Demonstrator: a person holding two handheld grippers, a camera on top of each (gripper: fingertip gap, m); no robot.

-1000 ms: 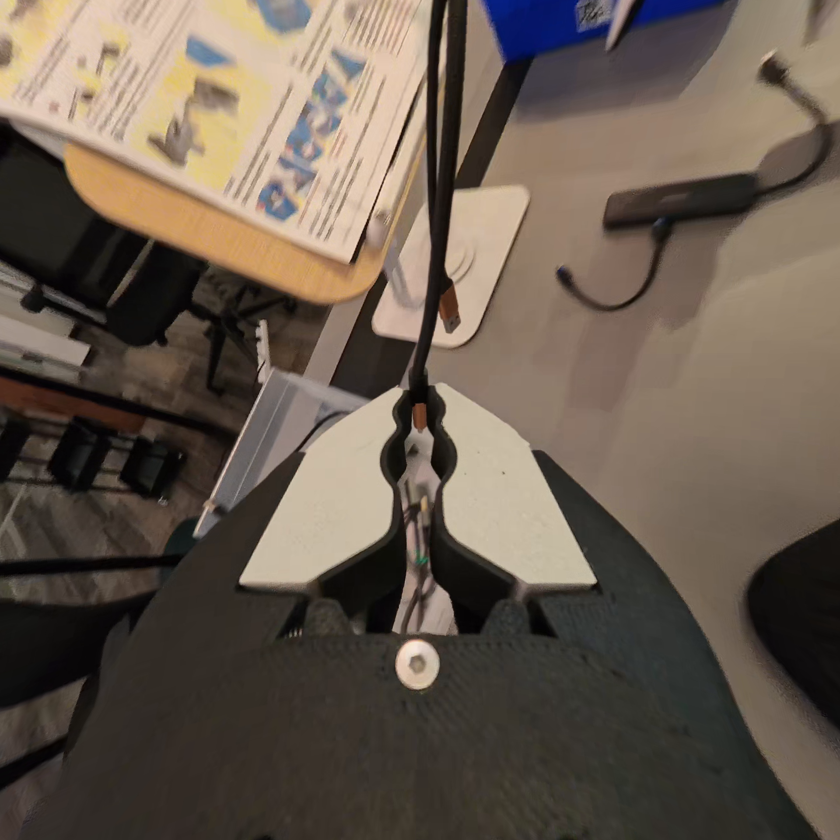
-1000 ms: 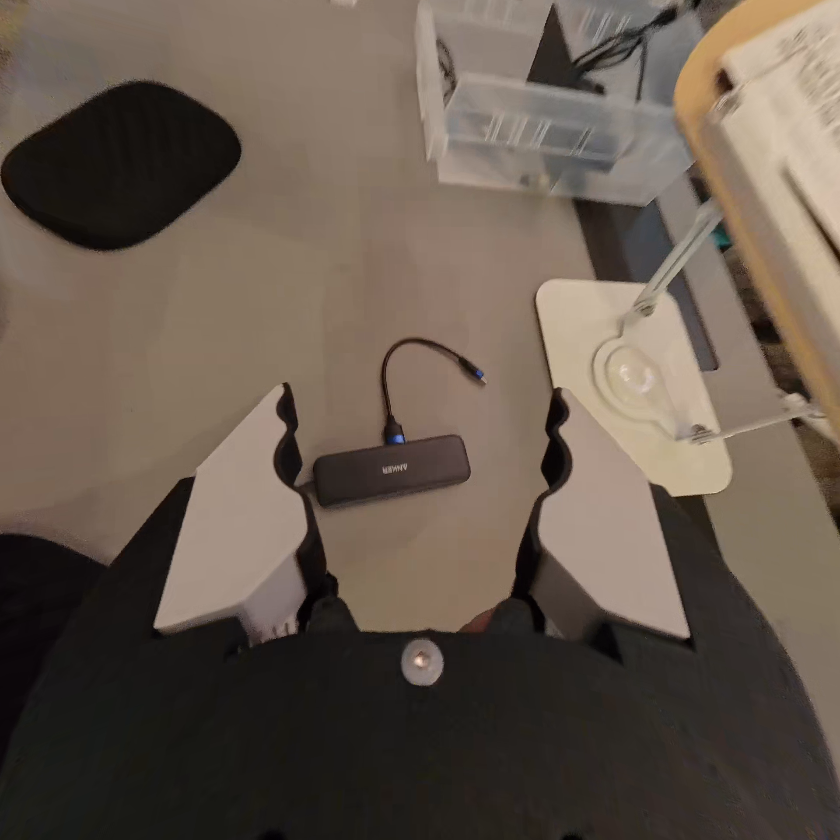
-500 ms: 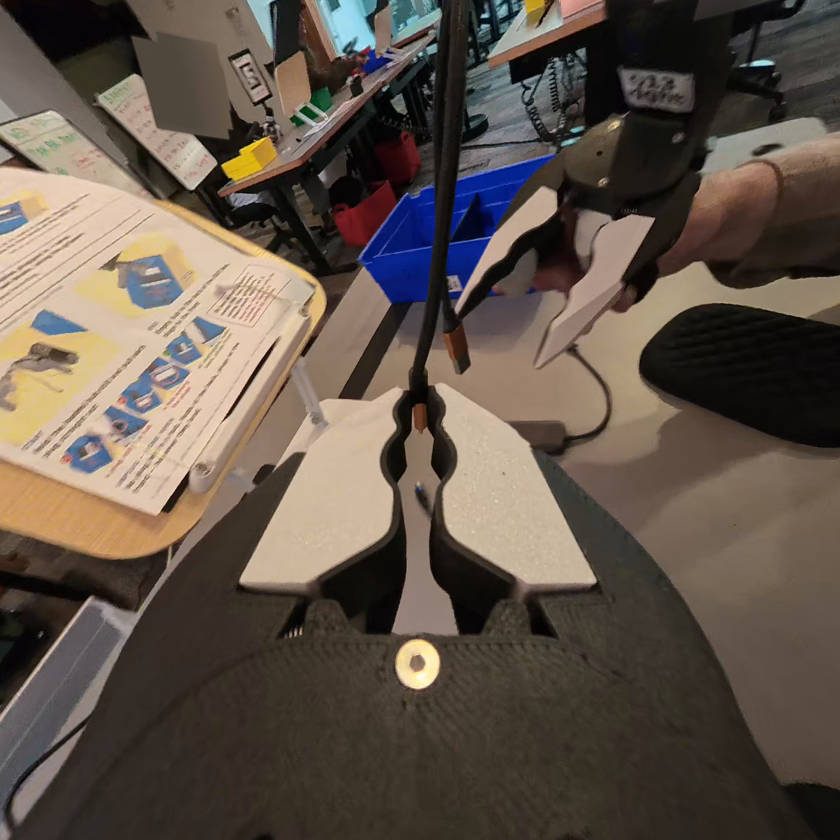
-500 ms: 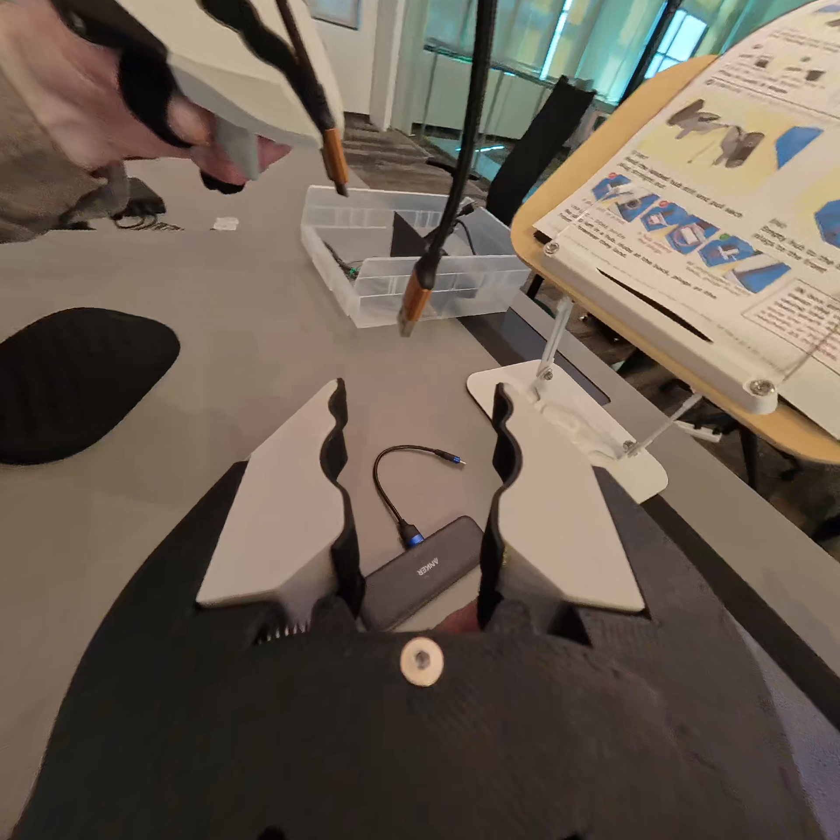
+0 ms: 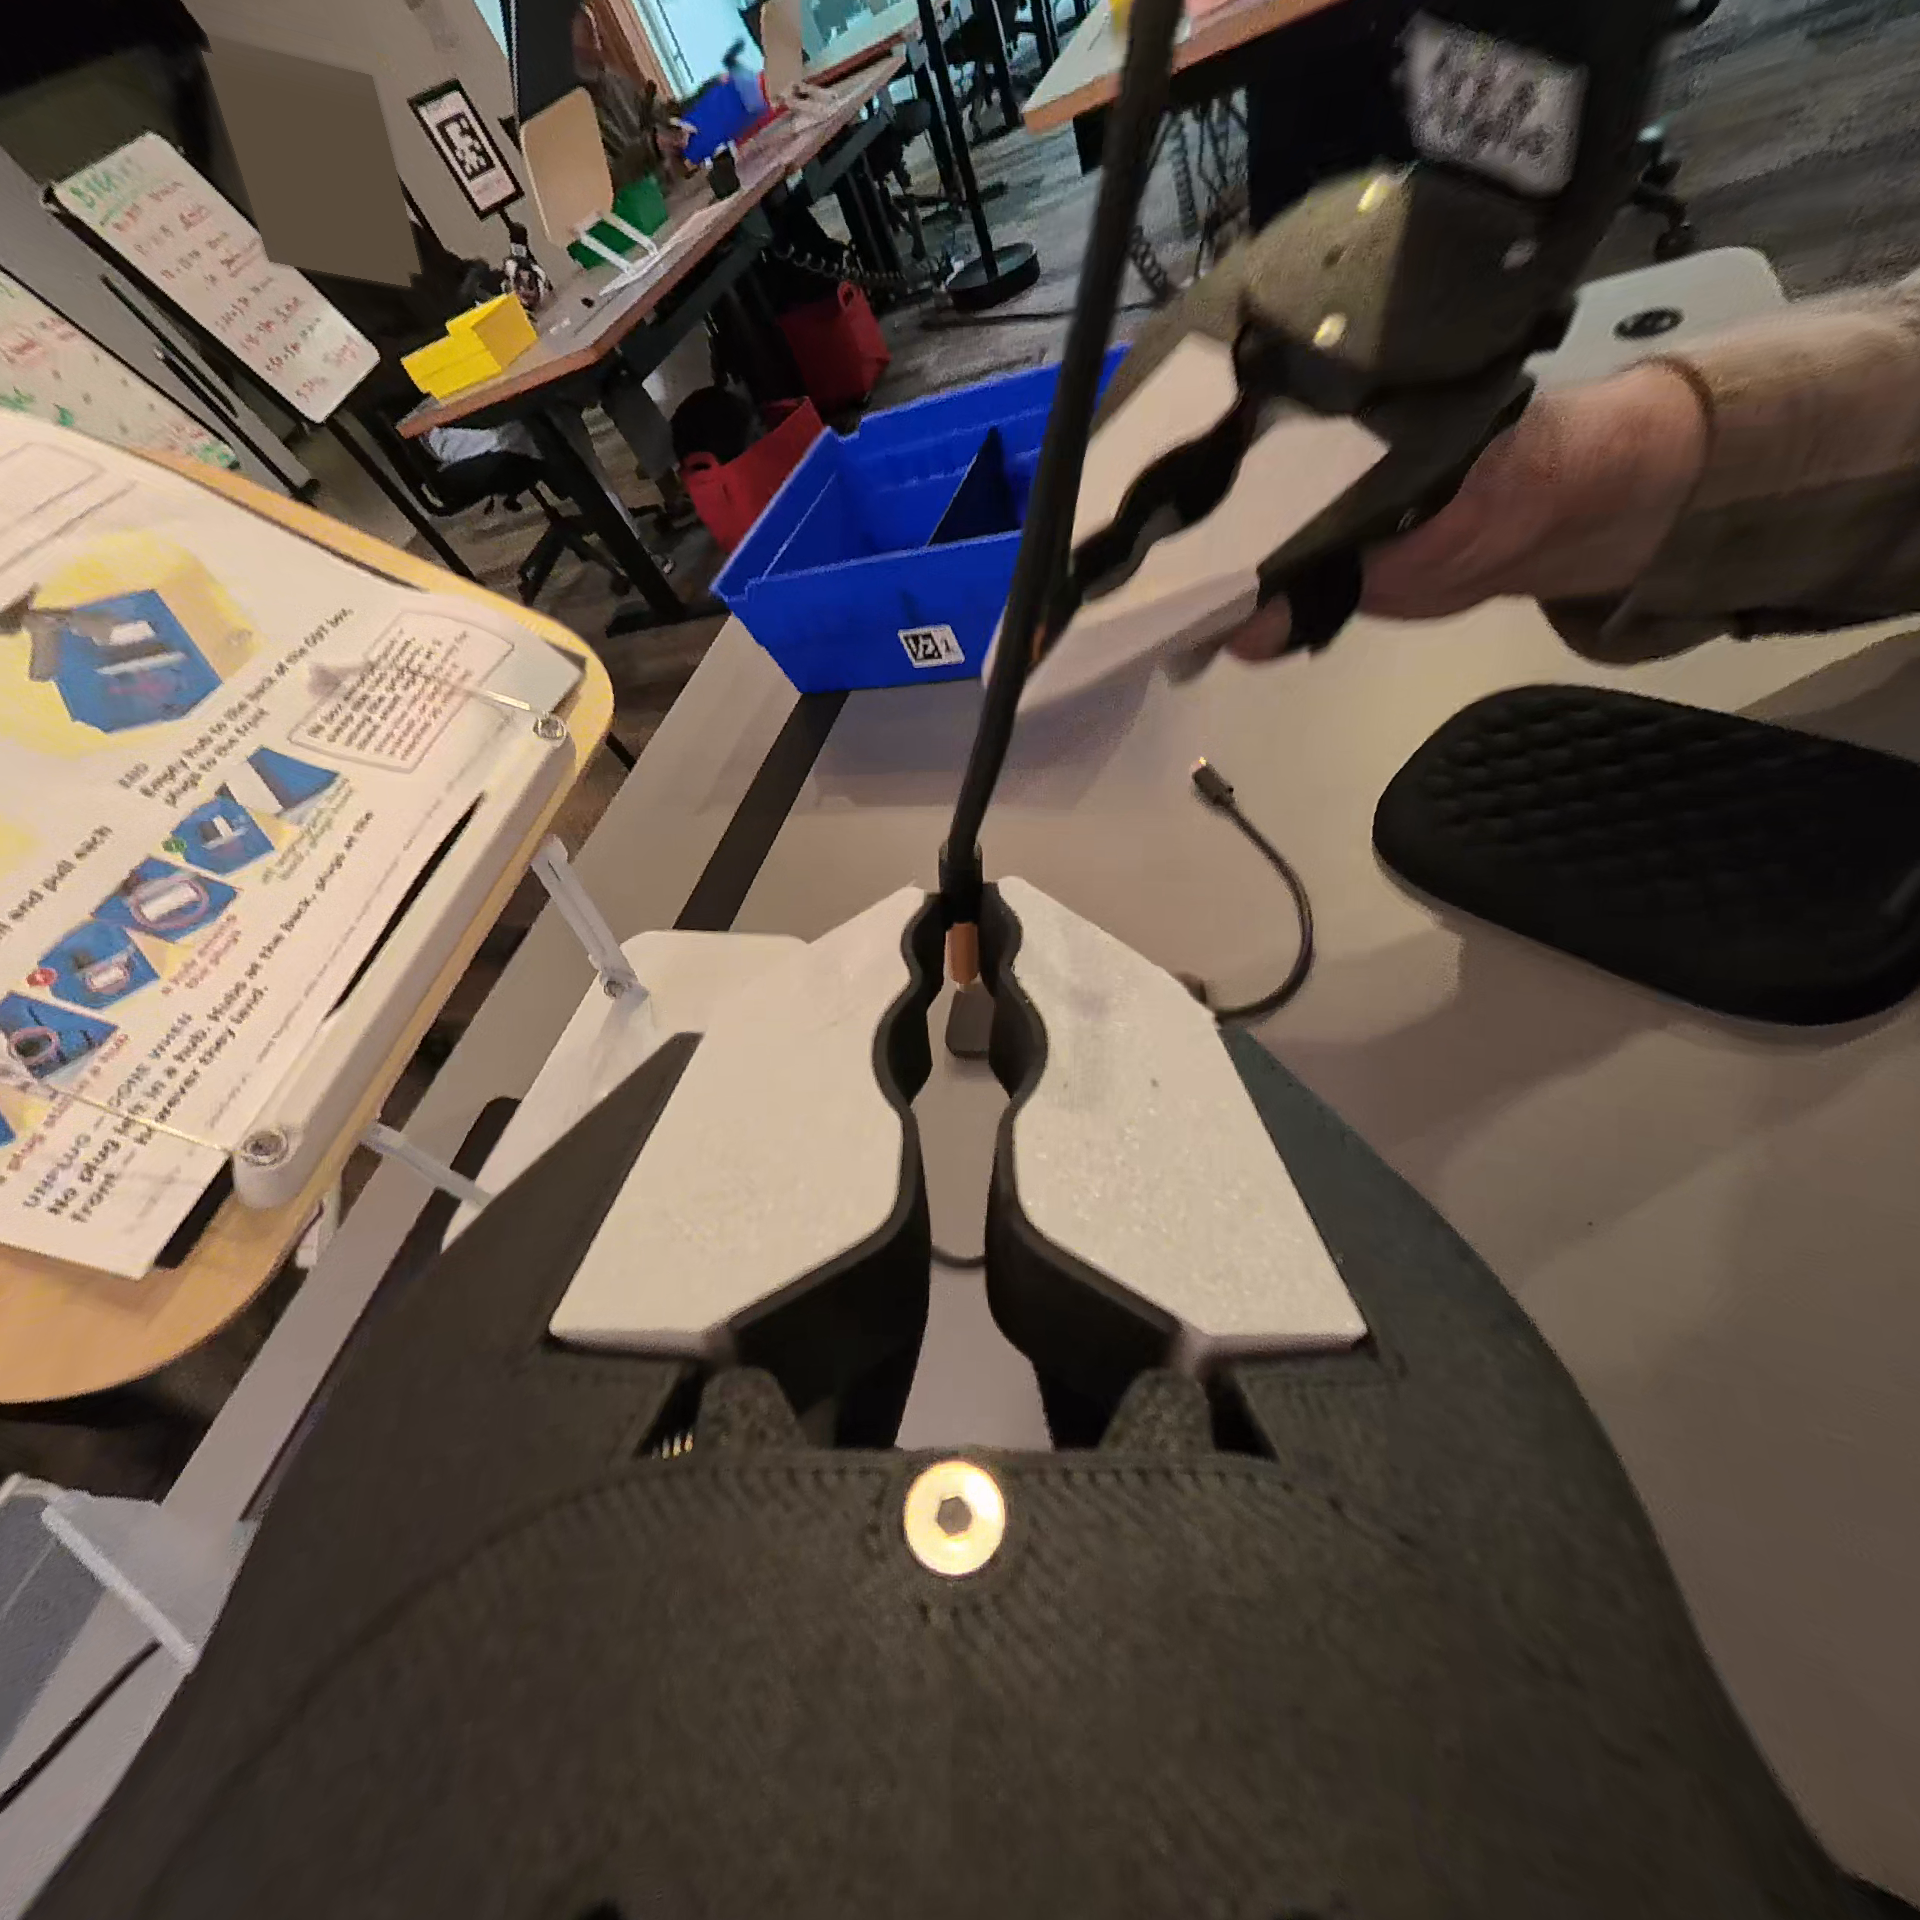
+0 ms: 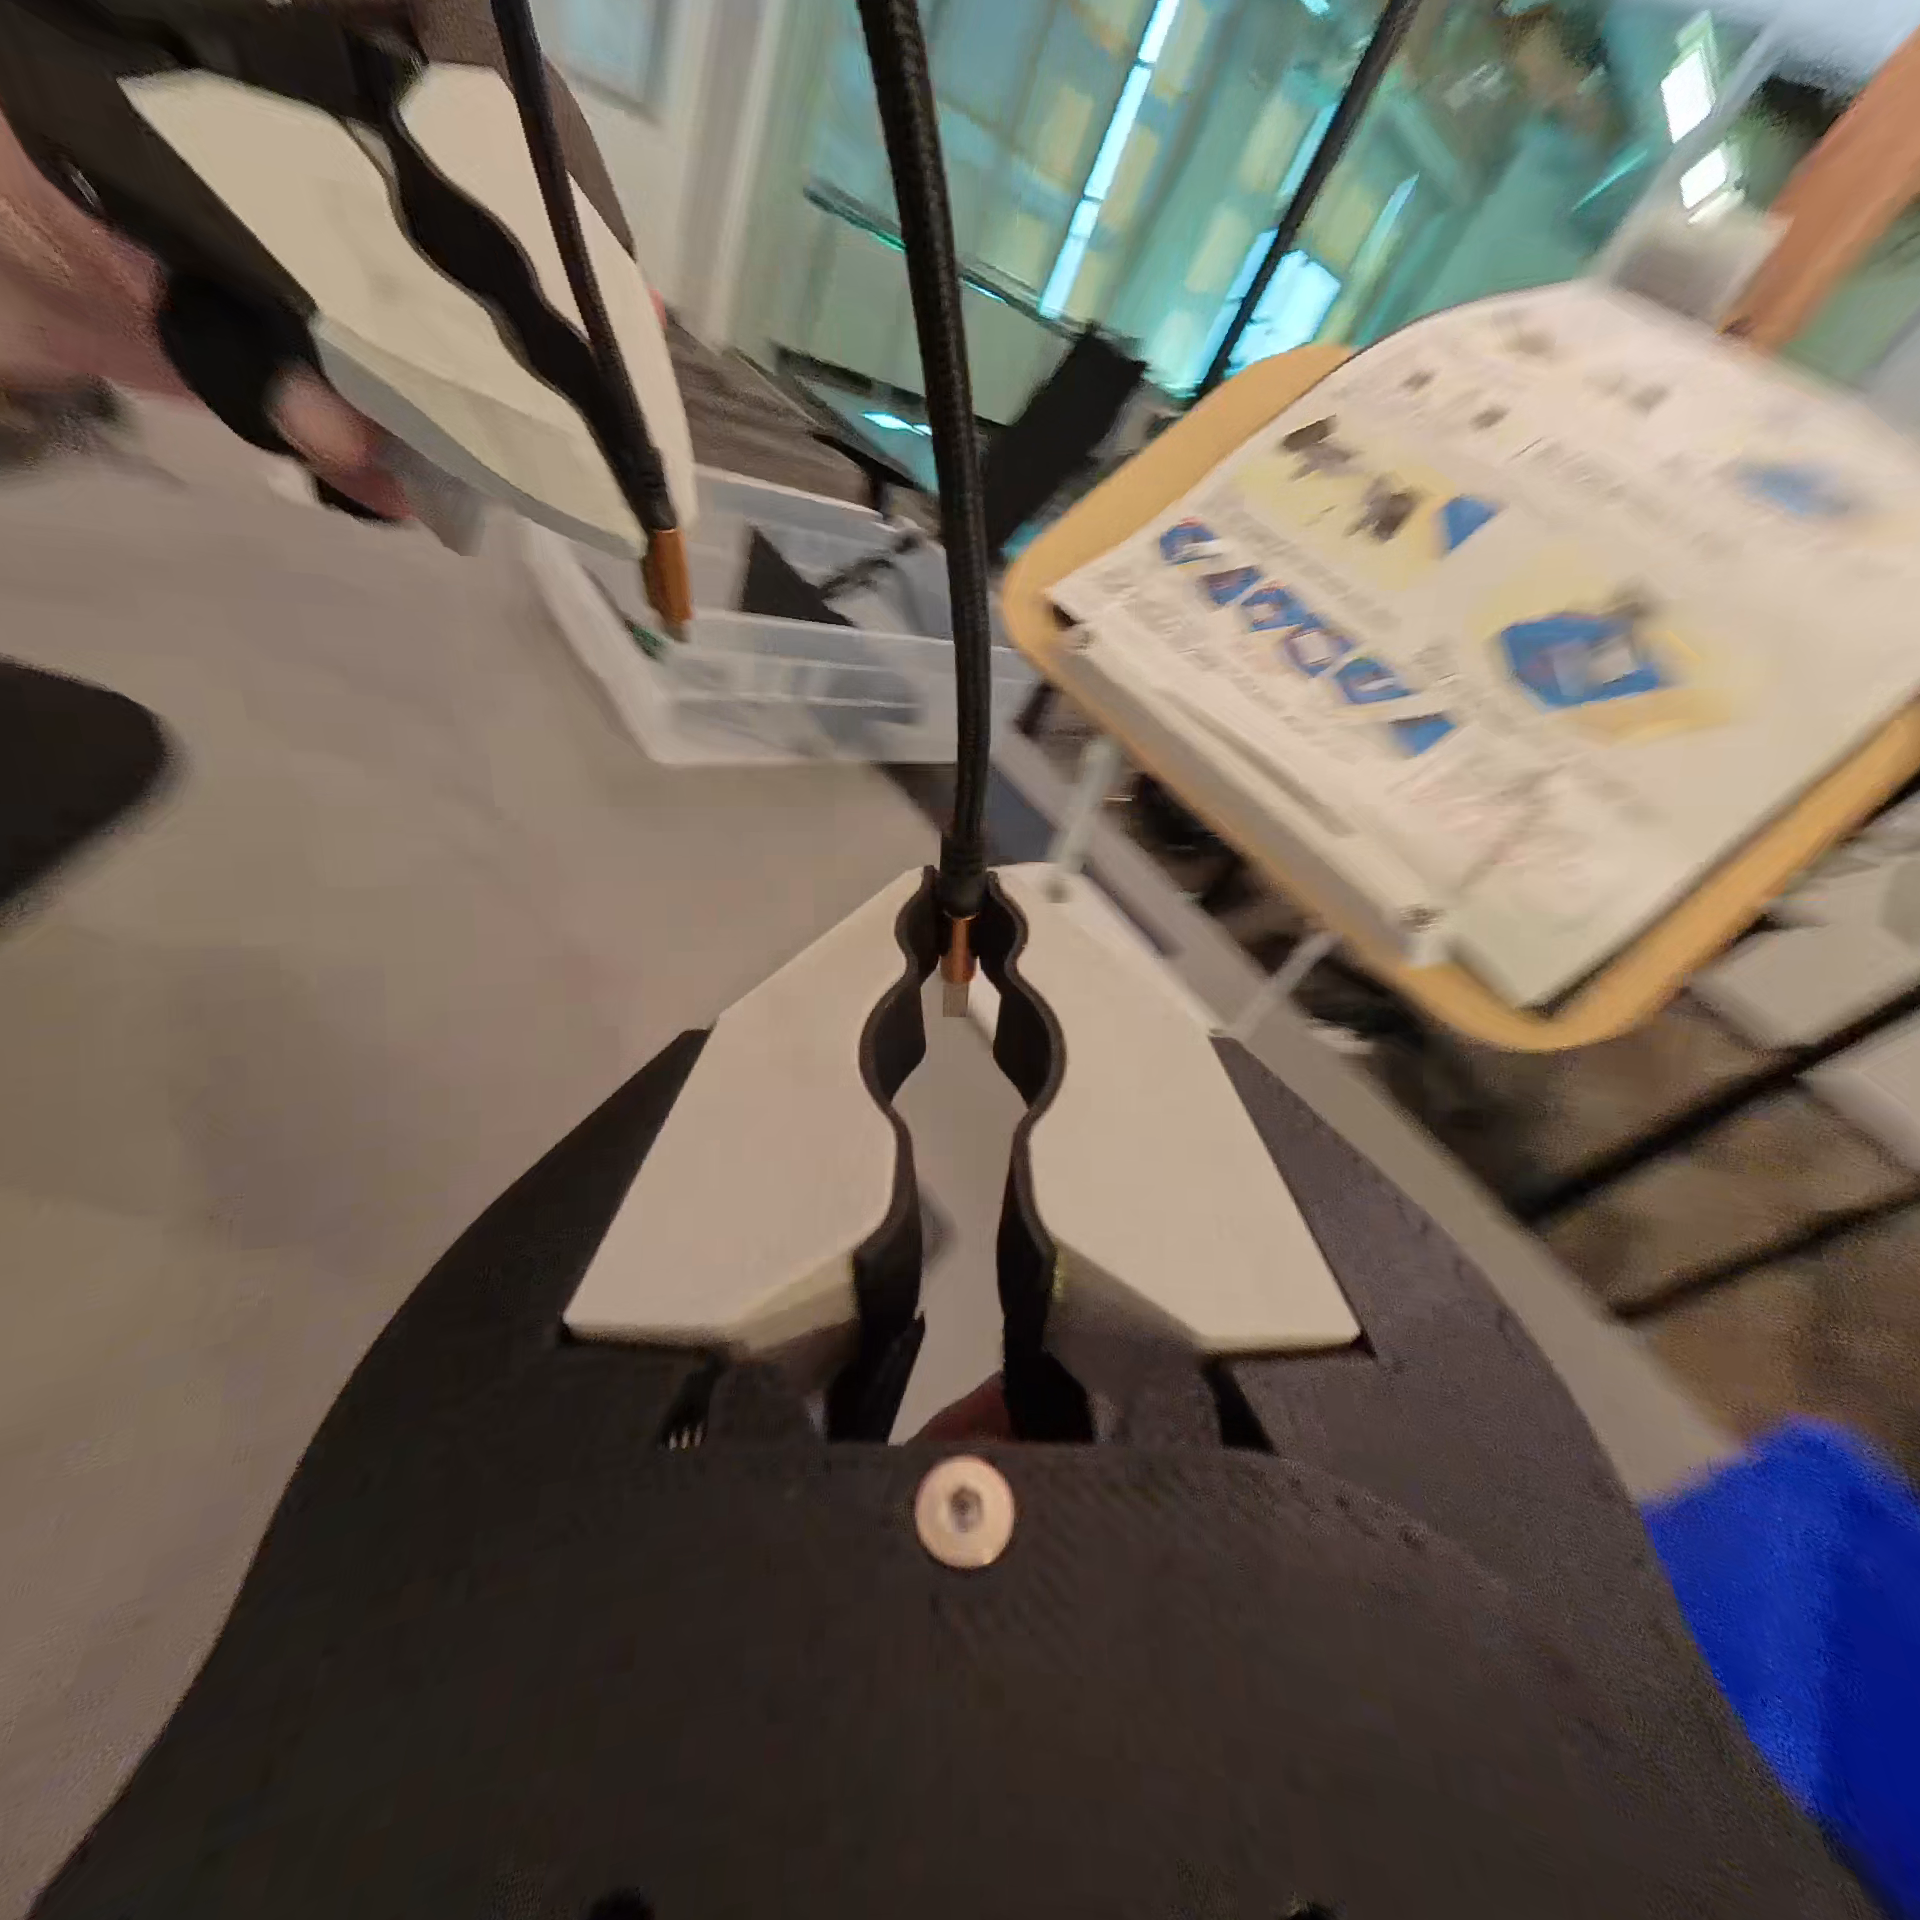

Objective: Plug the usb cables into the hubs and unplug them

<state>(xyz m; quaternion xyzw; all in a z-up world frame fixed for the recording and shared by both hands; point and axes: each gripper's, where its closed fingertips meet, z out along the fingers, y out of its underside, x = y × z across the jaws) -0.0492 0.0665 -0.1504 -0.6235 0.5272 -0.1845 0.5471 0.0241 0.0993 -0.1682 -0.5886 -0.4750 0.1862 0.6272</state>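
Two black braided USB cables with copper plugs hang from above. In the left wrist view my left gripper (image 5: 961,904) is shut on one plug (image 5: 962,951), and its cable (image 5: 1049,468) runs up. A corner of the dark hub (image 5: 966,1023) shows between the fingers, on the table below. My right gripper (image 6: 961,894) is shut on the other plug (image 6: 956,956), with its cable (image 6: 940,416) rising. The right gripper also shows in the left wrist view (image 5: 1060,613), held by a hand. The left gripper shows in the right wrist view (image 6: 644,520), its plug (image 6: 667,577) pointing down.
The hub's short pigtail cable (image 5: 1283,914) lies on the grey table beside a black pad (image 5: 1662,852). A blue bin (image 5: 883,561) stands at the far edge. An instruction sheet on a wooden stand (image 5: 260,831) is at the left, and a clear plastic box (image 6: 790,675) sits beyond.
My right gripper has risen from over the hub and shut on the second hanging plug; it was open before. My left gripper keeps its plug.
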